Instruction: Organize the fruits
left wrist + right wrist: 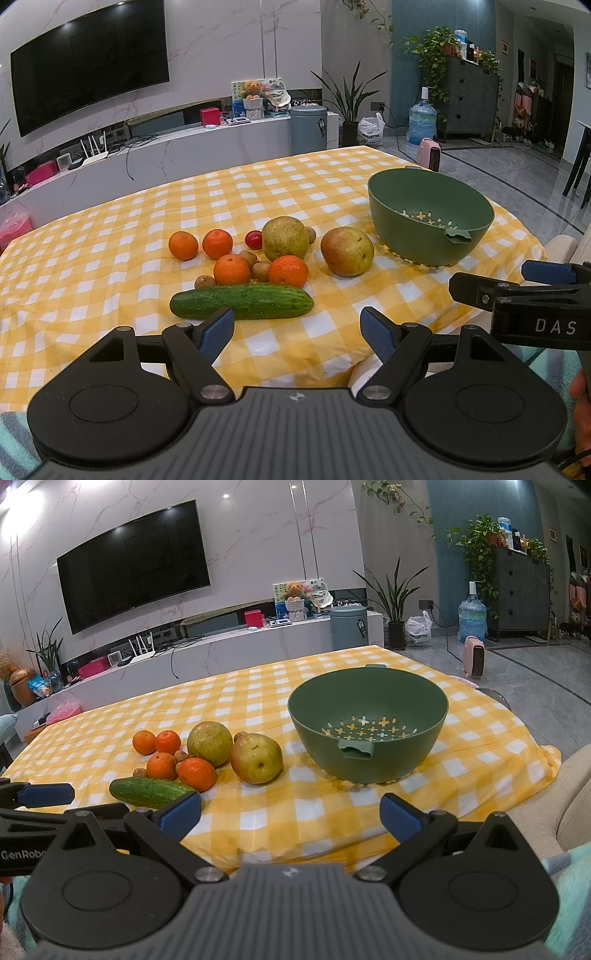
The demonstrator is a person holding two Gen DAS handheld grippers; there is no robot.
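On the yellow checked tablecloth lies a cucumber with several oranges, two pears, a cherry tomato and small brown fruits behind it. An empty green colander bowl stands to the right. My left gripper hangs open just in front of the cucumber, holding nothing. My right gripper is open and empty, near the table's front edge, facing the bowl and the nearer pear. Its fingers show at the right of the left wrist view.
A pink heater stands on the floor past the table's far right corner. A cream chair edge is at the right. Behind the table run a white TV bench and a grey bin.
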